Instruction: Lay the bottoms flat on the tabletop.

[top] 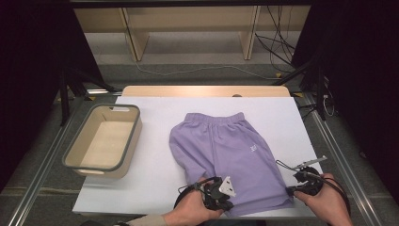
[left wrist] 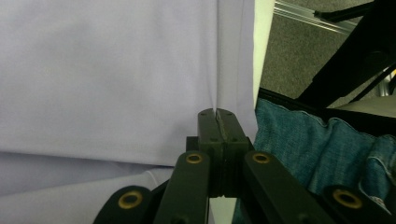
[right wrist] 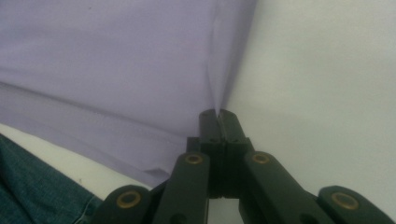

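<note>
From the high view you see the whole layout: the purple shorts (top: 226, 155) lie flat at the centre of the white table (top: 155, 179), waistband toward the top of the frame, and a beige bin (top: 104, 140) with a grey rim sits well apart at the left. Your left gripper (top: 225, 197) is at the bottom centre, on the near left corner of the shorts' hem; your right gripper (top: 292, 188) is at the lower right, on the near right corner. A small white mark on the right leg is too small to read.

In the left gripper view, your left gripper (left wrist: 218, 114) is clamped on a pinched fold of the shorts (left wrist: 107, 79), the jaws pressed together with fabric between them. Blue denim (left wrist: 317, 144) shows at the right.

In the right gripper view, your right gripper (right wrist: 218, 113) likewise pinches a fold at the shorts' (right wrist: 116, 60) edge, jaws closed on it, with bare table (right wrist: 327, 93) at the right.
</note>
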A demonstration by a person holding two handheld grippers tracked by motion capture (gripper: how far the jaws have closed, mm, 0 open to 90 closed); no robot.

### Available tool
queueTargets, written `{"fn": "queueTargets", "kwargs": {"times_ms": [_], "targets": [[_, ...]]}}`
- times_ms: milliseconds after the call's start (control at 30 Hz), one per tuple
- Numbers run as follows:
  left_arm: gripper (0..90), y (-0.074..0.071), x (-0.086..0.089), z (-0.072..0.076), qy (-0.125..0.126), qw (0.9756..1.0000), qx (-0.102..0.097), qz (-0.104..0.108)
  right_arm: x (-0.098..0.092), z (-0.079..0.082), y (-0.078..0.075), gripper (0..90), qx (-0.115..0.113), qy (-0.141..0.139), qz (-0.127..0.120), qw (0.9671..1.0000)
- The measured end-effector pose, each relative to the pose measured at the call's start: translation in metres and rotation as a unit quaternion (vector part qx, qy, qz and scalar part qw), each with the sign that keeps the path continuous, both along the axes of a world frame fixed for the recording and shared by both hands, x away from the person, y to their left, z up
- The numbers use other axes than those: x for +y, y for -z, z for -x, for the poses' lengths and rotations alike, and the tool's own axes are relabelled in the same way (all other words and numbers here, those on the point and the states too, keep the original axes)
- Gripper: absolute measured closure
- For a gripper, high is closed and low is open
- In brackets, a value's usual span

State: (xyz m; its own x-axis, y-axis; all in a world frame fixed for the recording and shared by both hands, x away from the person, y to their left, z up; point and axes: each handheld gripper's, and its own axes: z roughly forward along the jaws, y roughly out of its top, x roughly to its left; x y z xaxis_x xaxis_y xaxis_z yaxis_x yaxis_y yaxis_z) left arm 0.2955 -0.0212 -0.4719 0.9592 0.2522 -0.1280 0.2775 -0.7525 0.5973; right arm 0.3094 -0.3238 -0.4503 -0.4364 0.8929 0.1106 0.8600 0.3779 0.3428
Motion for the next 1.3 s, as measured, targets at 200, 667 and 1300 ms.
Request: {"fn": "queueTargets", "kwargs": {"times_ms": [200,667,1300], "targets": [[89.5,0.001,-0.001,0.004,0.013,0.9999,0.002,-0.01,0.002,0.002,0.001,90.0,0.024,-0.021,0.008,0.9995],[88.6,0.004,-0.002,0.003,0.018,0.9997,-0.003,-0.015,0.006,-0.055,-0.017,67.1,-0.09,0.028,-0.031,0.9951],[88.4,0.005,-0.001,0.003,0.021,0.9997,-0.003,-0.014,0.055,-0.191,0.017,59.4,-0.094,0.015,-0.025,0.9952]]}}
